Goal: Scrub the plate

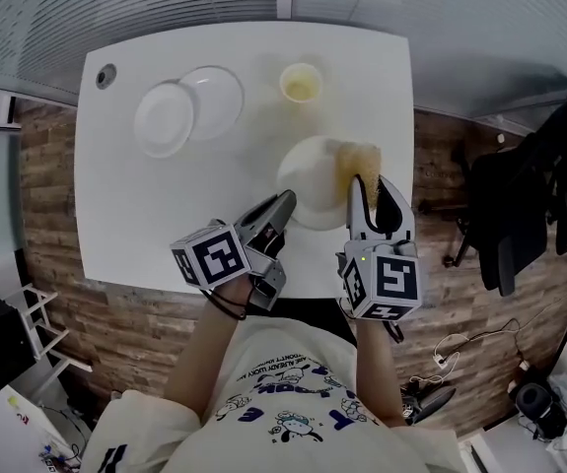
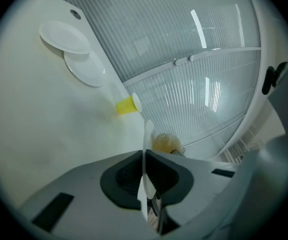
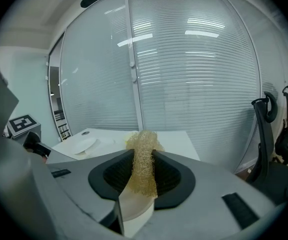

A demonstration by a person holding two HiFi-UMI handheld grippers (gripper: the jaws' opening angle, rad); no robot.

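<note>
At the near edge of the white tabletop (image 1: 145,215), the left claw (image 1: 285,205) is pressed together on the near-left rim of a white plate (image 1: 313,180), which its own view shows edge-on between the pads. Just to the right, the right claw (image 1: 372,200) pinches a golden mesh scrubber (image 1: 359,161), and the scrubber lies against the plate's right side. The plate seems raised off the tabletop, though the head view leaves that unsure. Farther off stands a yellow cup (image 1: 301,82), and at the far left lie two overlapping white dishes (image 1: 164,119).
</note>
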